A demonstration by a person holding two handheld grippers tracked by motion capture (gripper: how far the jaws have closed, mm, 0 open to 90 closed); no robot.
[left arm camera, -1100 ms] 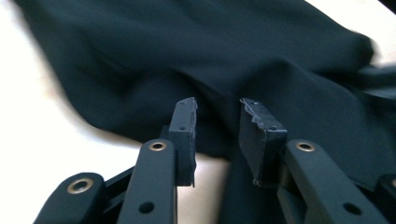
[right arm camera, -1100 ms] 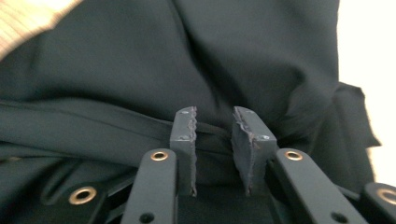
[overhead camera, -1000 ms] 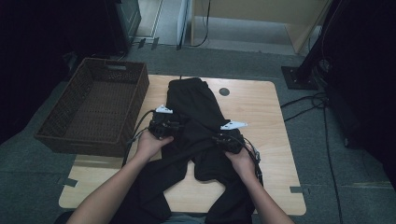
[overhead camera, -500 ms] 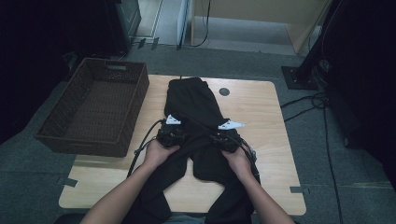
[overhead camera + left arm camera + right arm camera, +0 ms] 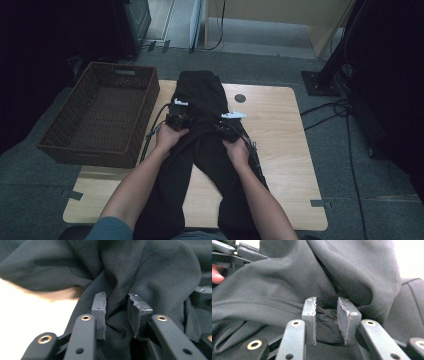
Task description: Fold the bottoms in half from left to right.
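My left gripper and right gripper each pinched a bunched fold of the soft, limp black trousers, best held by gathered cloth.

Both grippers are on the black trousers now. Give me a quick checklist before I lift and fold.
1. Left gripper has fabric between its fingers: ok, a fold of the black trousers sits in the gap.
2. Right gripper has fabric between its fingers: ok, cloth is bunched there.
3. Grips fully closed on the cloth: cannot tell, a gap remains in both.
4. Trouser legs fully on the table: not ok, they hang over the near edge.
5. Wicker basket open to receive: ok, nothing visible inside.
6. Cables free of the cloth: cannot tell.
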